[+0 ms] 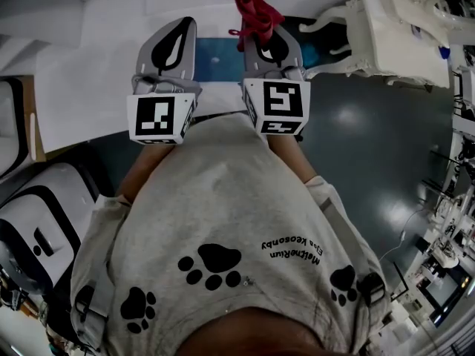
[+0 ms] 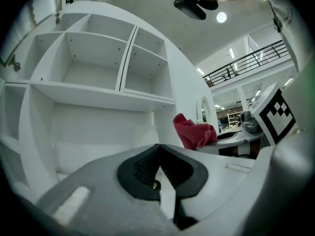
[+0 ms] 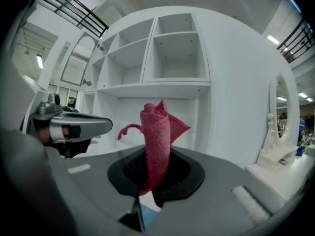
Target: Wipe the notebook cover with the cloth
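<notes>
In the head view both grippers are raised side by side over the table edge. My right gripper (image 1: 261,37) is shut on the red cloth (image 1: 252,6), which sticks out past its tips as a rolled bunch. In the right gripper view the cloth (image 3: 157,132) stands upright, pinched between the black pads. My left gripper (image 1: 182,25) is shut on nothing, its pads meeting at the tips (image 2: 158,149). The blue notebook (image 1: 220,59) lies flat on the table between and beyond the two grippers, mostly hidden by them.
A white table (image 1: 82,87) runs across the top of the head view. Behind it stands a white shelf unit (image 2: 98,73) with open compartments. An ornate white mirror stand (image 1: 386,28) sits at the right, above a dark glossy floor (image 1: 371,139).
</notes>
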`<state>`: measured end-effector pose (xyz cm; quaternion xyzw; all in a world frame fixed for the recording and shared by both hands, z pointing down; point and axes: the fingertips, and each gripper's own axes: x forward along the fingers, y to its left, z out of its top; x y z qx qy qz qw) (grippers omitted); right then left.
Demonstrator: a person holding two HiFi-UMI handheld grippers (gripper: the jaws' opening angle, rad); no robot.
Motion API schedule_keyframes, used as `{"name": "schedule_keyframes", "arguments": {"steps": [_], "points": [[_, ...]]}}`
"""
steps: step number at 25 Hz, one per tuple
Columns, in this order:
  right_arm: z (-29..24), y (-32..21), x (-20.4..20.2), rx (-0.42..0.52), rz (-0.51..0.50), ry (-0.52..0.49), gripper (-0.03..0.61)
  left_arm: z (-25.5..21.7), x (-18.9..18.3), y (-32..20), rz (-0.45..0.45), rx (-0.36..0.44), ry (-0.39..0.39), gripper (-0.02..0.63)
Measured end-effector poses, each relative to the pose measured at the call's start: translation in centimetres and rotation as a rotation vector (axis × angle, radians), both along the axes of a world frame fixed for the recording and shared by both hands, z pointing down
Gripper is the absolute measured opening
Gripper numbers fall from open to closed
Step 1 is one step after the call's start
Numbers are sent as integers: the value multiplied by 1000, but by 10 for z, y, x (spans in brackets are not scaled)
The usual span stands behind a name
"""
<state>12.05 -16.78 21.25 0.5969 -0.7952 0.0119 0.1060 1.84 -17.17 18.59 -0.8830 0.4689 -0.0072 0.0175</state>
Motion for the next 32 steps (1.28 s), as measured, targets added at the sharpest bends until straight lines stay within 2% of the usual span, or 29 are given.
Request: {"name": "schedule_keyframes", "arguments": {"steps": [6, 10, 19, 29, 32], "points": [[-17, 10, -7, 73, -6, -12, 46, -14, -4, 5, -8, 49, -3, -3], [-23, 14, -10, 110, -21, -13, 44, -11, -3, 2, -8, 47, -15, -3], [-28, 18, -12, 131, -35, -9, 44, -11, 2, 5, 4, 46, -17, -3], [-19, 22, -13, 106, -40, -3, 44, -9, 1, 9, 9, 50, -20, -3], [-25, 20, -15, 130, -52, -7, 44, -8, 2, 8, 9, 48, -22, -3]]}}
